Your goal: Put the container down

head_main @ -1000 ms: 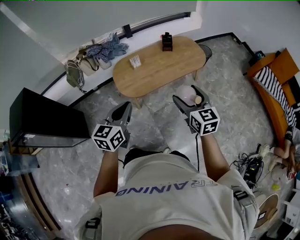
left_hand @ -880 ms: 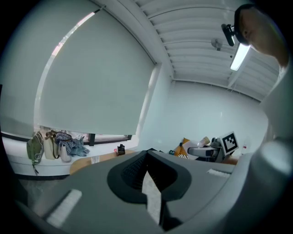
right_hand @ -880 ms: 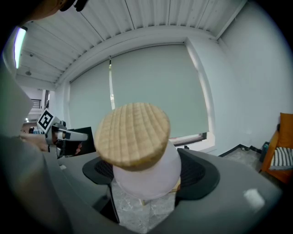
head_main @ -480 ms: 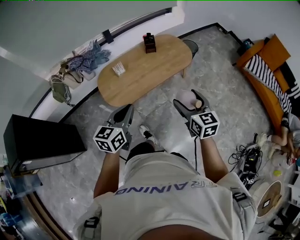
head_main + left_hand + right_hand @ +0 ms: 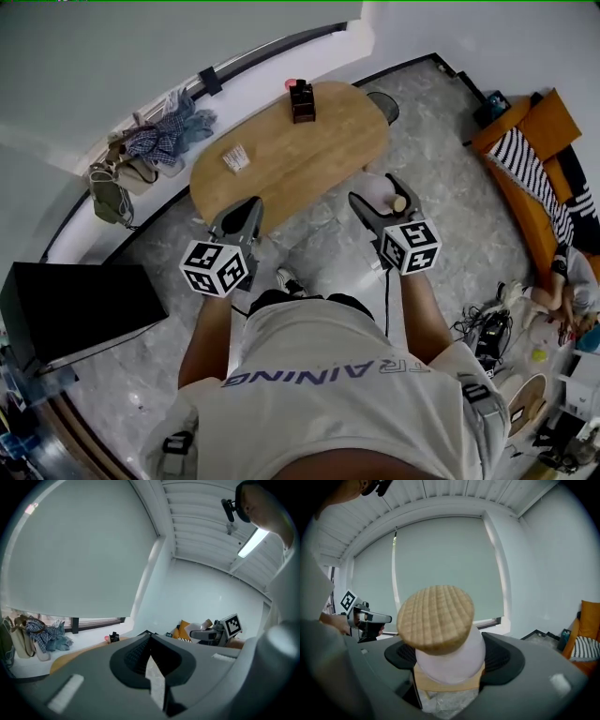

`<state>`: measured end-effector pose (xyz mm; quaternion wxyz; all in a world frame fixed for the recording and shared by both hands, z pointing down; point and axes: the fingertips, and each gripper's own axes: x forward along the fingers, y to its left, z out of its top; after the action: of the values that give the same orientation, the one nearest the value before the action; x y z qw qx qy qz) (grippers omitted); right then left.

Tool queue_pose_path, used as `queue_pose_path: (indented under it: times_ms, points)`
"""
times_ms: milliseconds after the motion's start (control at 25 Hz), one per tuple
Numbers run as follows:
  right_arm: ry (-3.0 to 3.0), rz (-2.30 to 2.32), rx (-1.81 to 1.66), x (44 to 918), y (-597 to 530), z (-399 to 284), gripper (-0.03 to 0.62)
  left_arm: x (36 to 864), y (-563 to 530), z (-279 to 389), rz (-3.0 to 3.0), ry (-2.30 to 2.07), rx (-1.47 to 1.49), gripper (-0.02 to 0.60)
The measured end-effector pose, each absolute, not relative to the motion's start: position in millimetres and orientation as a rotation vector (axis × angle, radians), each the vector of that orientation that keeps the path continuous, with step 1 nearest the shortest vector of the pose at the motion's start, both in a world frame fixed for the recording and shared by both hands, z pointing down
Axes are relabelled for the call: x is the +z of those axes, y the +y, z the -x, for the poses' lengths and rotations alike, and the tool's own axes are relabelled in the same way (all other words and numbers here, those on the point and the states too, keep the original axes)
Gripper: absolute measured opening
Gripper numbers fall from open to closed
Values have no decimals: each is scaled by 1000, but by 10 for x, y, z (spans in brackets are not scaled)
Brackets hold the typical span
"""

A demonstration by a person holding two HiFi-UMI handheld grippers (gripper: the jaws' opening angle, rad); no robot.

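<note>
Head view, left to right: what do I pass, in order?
black box → left gripper → right gripper holding the container → orange sofa. The table spans both grippers, so it is left out.

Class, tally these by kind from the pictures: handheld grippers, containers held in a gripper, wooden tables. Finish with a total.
Grippers: 2 (left gripper, right gripper)
Held containers: 1 (container, in the right gripper)
Wooden tables: 1 (table)
Total: 4
</note>
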<state>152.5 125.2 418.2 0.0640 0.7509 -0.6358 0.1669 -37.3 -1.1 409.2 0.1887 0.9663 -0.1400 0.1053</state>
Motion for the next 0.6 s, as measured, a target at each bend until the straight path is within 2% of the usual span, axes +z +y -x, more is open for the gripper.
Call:
queue_pose_path:
  times_ms: [360,600]
  points:
    - [-2017,-2136,506,4263,222,-1734,411,4084,-864,88,-2695,-506,290,0]
    - [-2151,-1991,508,4393,-431,-2166,411,4191,-1246,-306,-2659,-660,297,0]
